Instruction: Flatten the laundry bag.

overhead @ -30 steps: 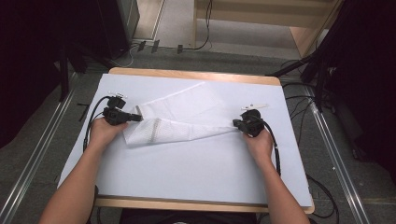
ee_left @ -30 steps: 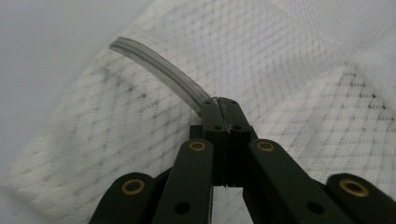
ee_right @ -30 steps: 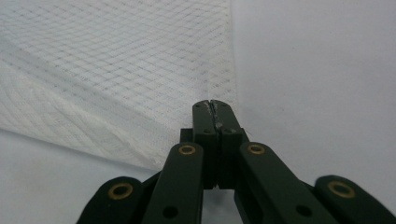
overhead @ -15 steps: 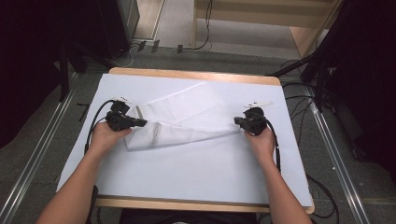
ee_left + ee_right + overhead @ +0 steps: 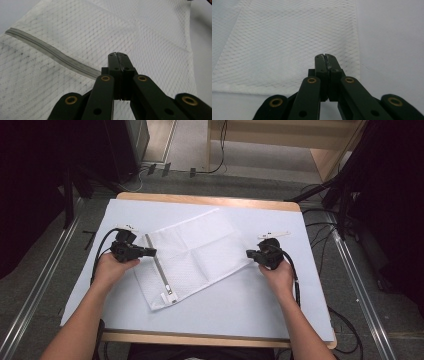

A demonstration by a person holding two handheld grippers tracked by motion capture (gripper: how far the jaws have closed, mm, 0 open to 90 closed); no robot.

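Mesh laundry bag, white, rectangular, creased, lies flat with grey zipper left; left gripper and right gripper hover at its edges, jaws closed, empty.

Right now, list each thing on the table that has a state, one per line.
Mesh laundry bag: spread flat on the table, creased from folding, lying askew.
Zipper: closed along the bag's left edge, pull at the near end.
Left gripper: jaws shut, empty, over the zipper edge.
Right gripper: jaws shut, empty, at the bag's right edge.
Table: covered by a white sheet.
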